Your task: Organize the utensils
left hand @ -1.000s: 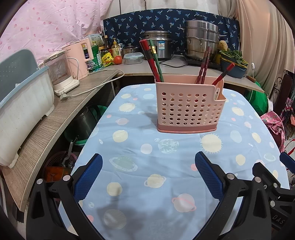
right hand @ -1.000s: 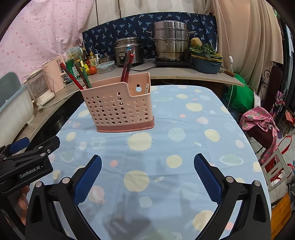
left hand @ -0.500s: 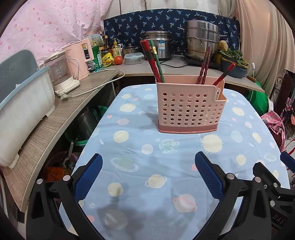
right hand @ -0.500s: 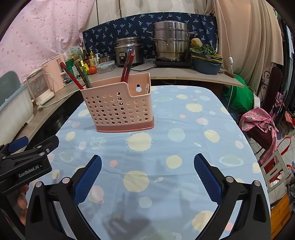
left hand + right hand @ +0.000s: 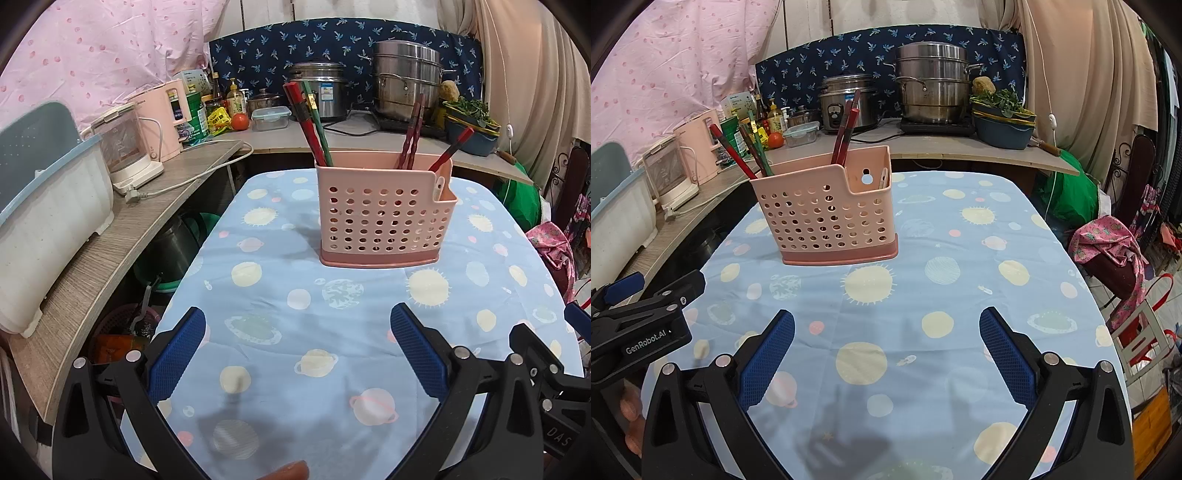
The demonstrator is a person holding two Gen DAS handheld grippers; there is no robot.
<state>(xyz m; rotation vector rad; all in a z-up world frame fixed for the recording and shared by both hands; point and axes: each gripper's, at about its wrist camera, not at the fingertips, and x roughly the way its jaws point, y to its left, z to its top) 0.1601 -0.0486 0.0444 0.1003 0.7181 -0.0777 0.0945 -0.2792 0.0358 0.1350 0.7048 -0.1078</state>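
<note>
A pink perforated utensil basket [image 5: 384, 214] stands upright on the blue planet-print tablecloth [image 5: 332, 354]; it also shows in the right wrist view [image 5: 827, 218]. Red and green chopsticks [image 5: 310, 122] lean in its left part, dark red ones [image 5: 410, 136] and a red-handled one [image 5: 452, 149] in its right part. My left gripper [image 5: 297, 350] is open and empty, low over the table's near end, well short of the basket. My right gripper [image 5: 886, 350] is open and empty, beside it to the right.
A wooden counter [image 5: 110, 236] runs along the left with a white-blue tub [image 5: 44, 221], a kettle [image 5: 125, 147] and a loose plug. Pots [image 5: 402, 85] and a rice cooker [image 5: 321, 92] stand behind. A chair and bags [image 5: 1115, 251] sit right of the table.
Both grippers stay open and nearly still. The view has crept very slightly, with the basket shifting a touch lower and rightward in the left wrist view.
</note>
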